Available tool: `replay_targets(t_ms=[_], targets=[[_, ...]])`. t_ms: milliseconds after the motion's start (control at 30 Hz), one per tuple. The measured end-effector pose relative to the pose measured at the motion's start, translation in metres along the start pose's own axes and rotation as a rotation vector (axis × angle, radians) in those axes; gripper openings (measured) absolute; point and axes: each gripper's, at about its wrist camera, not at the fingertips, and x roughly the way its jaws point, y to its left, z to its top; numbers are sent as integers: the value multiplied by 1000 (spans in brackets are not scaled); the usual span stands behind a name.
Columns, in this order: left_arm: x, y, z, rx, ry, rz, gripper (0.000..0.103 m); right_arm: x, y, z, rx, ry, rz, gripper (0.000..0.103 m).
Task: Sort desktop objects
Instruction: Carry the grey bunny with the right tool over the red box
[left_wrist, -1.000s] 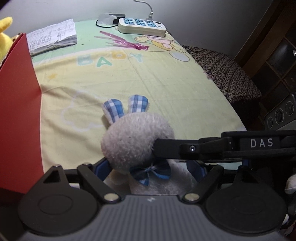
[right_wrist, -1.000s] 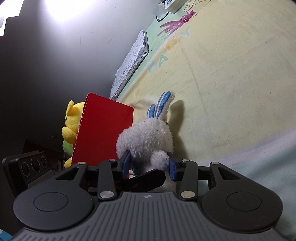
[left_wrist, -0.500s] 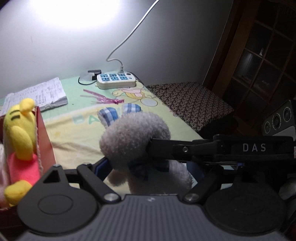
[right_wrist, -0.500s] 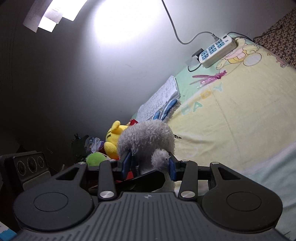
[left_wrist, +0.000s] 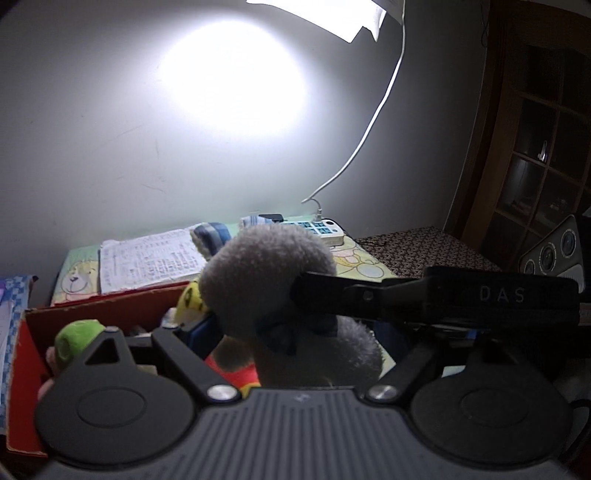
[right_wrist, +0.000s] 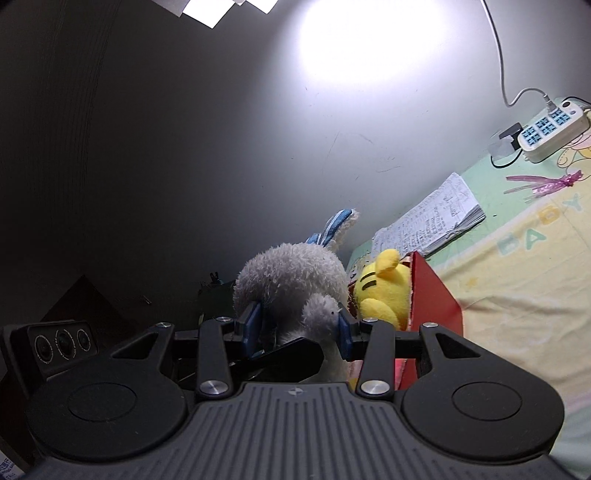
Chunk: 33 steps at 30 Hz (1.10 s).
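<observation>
A grey-white plush bunny with blue checked ears and bow is held in the air between both grippers. My left gripper is shut on its body, blue pads on either side. My right gripper is shut on its lower part, and its black finger crosses the left wrist view from the right. The bunny hangs above the open red box, next to a yellow plush standing inside that box. A green plush also lies in it.
An open notebook lies behind the box near the wall. A white power strip with its cable and a pink ribbon sit on the yellow-green baby-print cloth. A patterned seat and dark cabinet stand to the right.
Both grippers have lifted the bunny off the cloth and carried it left, from beside the red box to above its open top. Both stay shut on it.
</observation>
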Motion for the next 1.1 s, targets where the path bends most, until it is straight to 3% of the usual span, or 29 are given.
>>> replay_targets(t_ms=[167, 433, 767, 1100], targets=[[-8, 38, -4, -22, 1, 28, 87, 36, 10, -10, -10, 11, 10, 44], [17, 81, -14, -63, 50, 25, 87, 78, 7, -23, 1, 43, -61, 43], [46, 109, -30, -85, 127, 13, 87, 113, -8, -33, 16, 111, -162, 42], [55, 116, -31, -62, 149, 49, 89, 137, -10, -37, 6, 146, -190, 41]])
